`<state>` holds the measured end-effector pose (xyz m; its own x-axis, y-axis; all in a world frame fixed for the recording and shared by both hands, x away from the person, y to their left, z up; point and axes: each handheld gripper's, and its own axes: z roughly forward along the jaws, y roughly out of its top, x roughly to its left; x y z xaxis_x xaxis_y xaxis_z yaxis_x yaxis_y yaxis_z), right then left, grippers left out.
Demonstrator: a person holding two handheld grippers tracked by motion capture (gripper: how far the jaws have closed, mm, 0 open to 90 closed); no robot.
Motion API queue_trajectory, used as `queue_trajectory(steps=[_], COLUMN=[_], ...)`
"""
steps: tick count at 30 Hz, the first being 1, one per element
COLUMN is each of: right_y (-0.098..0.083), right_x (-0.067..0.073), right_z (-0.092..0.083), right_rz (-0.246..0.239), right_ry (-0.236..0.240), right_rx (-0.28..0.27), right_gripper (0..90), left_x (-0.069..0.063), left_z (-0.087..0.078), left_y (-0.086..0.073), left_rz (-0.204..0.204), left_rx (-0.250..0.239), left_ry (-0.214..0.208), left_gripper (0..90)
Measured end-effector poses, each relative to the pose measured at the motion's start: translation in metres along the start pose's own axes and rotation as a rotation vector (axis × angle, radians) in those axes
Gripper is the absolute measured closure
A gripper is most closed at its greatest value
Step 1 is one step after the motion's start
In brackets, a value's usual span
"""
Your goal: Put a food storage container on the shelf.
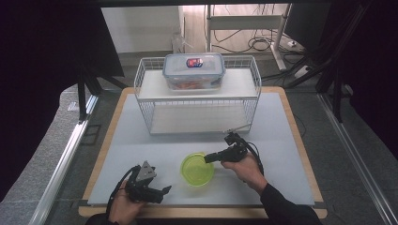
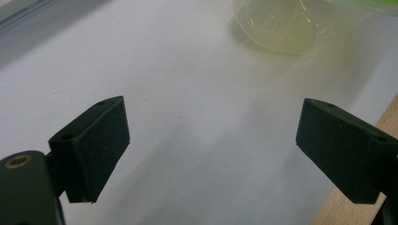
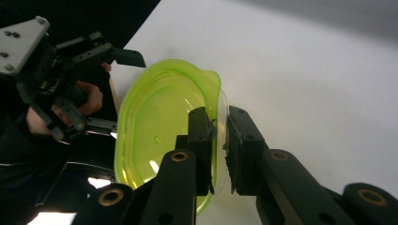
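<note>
The green bowl [image 1: 197, 169] is a round, see-through plastic bowl of a bright yellow-green colour, with a thin rim and a small pouring lip on one side. It stands upright on the white table mat [image 1: 141, 145], near the front edge of the mat and in front of the wire rack [image 1: 197, 96], well apart from it.

The right gripper [image 1: 209, 158] reaches the bowl from the bowl's right side. In the right gripper view its jaws are nearly together and clamp the rim [image 3: 219, 123], one jaw inside the bowl and one outside.

The left gripper [image 1: 165, 189] is to the left of the bowl, close to the front edge of the mat. Its jaws stand wide apart with nothing between them, and they do not touch the bowl.

Between the bowl and the rack the mat is bare. On the upper shelf of the rack, behind the bowl, stands a lidded plastic container [image 1: 194, 70].
</note>
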<state>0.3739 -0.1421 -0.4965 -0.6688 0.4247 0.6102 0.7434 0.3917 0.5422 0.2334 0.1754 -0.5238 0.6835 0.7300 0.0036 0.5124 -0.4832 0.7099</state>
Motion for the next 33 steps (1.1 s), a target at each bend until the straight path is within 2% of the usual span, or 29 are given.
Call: queue_trajectory(steps=[4,10,12,17,20,33], right_y=[-0.001,0.0,0.0,0.001,0.002,0.008], right_x=[0.001,0.005,0.005,0.007,0.008,0.01], right_z=[-0.001,-0.005,-0.007,-0.011,-0.015,-0.028], right_rz=[0.022,0.004,0.006,0.009,0.011,0.018], right_ry=[0.024,-0.003,0.003,0.014,0.023,0.039], right_rx=[-0.008,-0.03,-0.04,-0.062,-0.086,-0.136], right_gripper=[82.0,82.3,82.3,82.4,82.5,82.7], left_x=[0.0,0.0,0.001,0.002,0.004,0.004], left_z=[0.0,-0.002,-0.003,-0.005,-0.008,-0.007], left_y=[0.0,0.0,0.001,0.001,0.001,0.001], left_rz=[0.003,-0.003,-0.006,-0.025,-0.051,-0.048], left_rx=[0.0,-0.016,-0.022,-0.035,-0.057,-0.055], left_ry=[0.003,-0.001,-0.004,0.014,0.017,0.018], left_gripper=[9.9,9.8,9.5,6.1,5.7,5.1])
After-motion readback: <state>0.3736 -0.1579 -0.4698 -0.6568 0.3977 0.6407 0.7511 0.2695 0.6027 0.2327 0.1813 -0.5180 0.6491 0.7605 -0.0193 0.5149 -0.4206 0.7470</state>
